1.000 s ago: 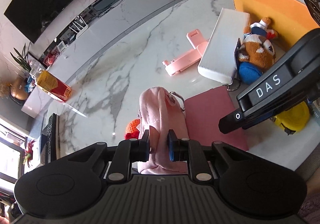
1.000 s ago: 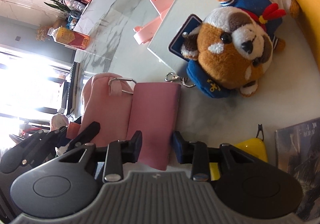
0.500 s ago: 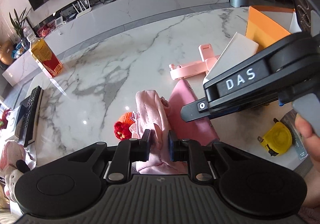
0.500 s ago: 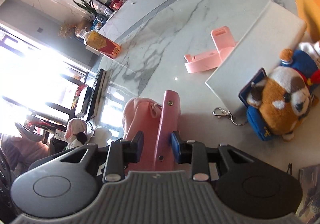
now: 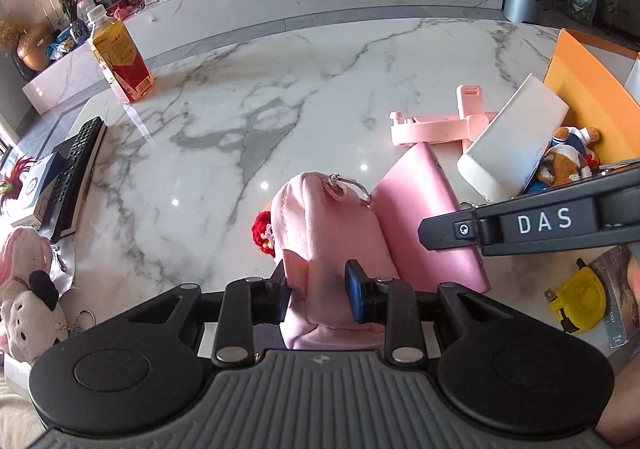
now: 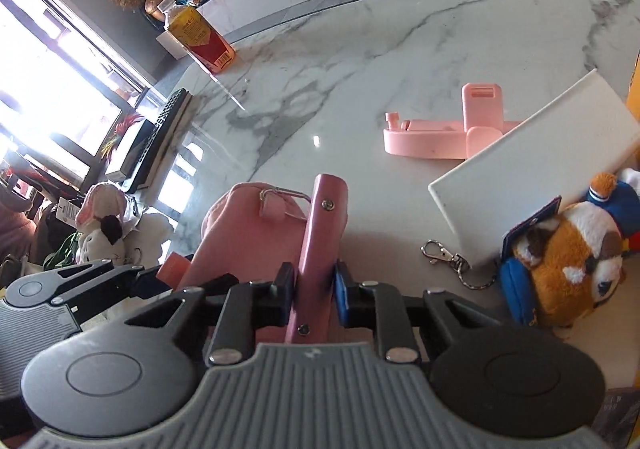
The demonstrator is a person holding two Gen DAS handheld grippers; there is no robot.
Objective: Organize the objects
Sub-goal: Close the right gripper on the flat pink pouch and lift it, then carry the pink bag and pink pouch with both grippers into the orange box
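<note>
A pink fabric pouch [image 5: 320,217] with a metal clip lies on the marble table [image 5: 240,97]. My left gripper [image 5: 318,289] grips its near end; the jaws are opening, and the pads still touch the fabric. Beside it on the right is a pink wallet [image 5: 424,217], with the right gripper's black finger [image 5: 452,229] reaching across above it. In the right wrist view the wallet [image 6: 324,225] stands on edge between the pads of my right gripper [image 6: 314,289], whose jaws are closing and pressing on it. The pouch [image 6: 248,233] leans against the wallet's left side.
A pink phone stand [image 5: 436,125], a white box [image 5: 508,145], a plush toy [image 5: 564,165] and an orange box [image 5: 588,97] crowd the right. A yellow tape measure [image 5: 580,301] lies near right. A juice bottle [image 5: 120,61], a remote [image 5: 76,173] and plush toys [image 5: 28,289] sit left.
Both hands rolled towards level. The wallet went from lying flat to standing on edge between the right jaws, which narrowed onto it. The left jaws widened around the pouch.
</note>
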